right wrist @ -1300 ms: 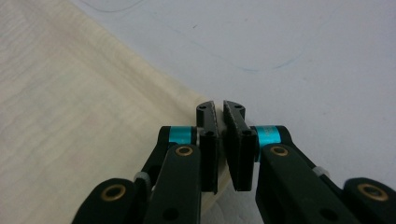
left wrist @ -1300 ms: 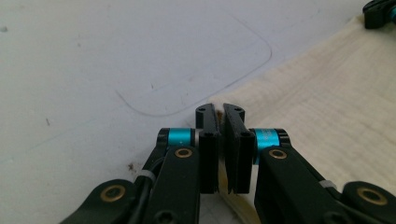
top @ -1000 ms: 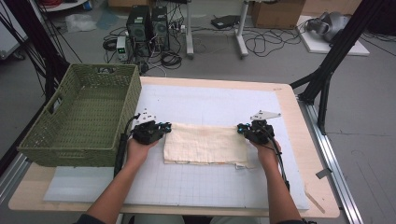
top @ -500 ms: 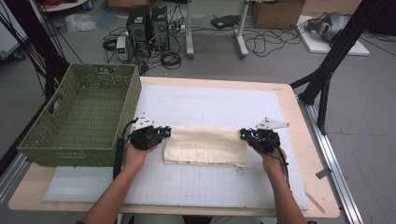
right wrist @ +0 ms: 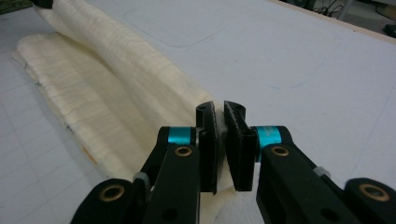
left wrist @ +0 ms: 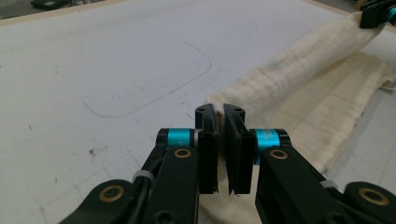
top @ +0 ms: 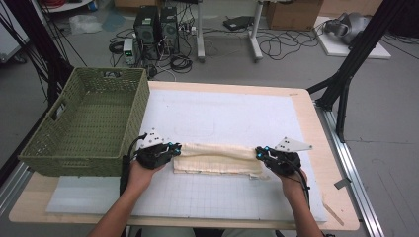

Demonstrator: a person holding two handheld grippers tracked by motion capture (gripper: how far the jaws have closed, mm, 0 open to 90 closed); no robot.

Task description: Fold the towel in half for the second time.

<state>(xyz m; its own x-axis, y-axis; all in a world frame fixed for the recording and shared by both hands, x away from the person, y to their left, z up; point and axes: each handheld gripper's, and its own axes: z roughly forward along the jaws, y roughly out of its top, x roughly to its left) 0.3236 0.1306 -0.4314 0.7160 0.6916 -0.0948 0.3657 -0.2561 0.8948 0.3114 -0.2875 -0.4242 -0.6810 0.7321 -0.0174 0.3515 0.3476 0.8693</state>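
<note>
Folding cream woven cloth (top: 217, 159) | your left gripper (top: 174, 148), right gripper (top: 259, 152) each pinch an end | far edge now drawn nearer you, fold half over.

High view: fixed above the person's side, facing forward and down, far off, taking in the table (top: 316, 148). Gripper views: low, close, each looking along its own jaws across the mat. All three share the cloth (top: 217, 158).

I can read no text, label, brand or number anywhere; the mat (top: 217, 192) carries only a printed grid.
</note>
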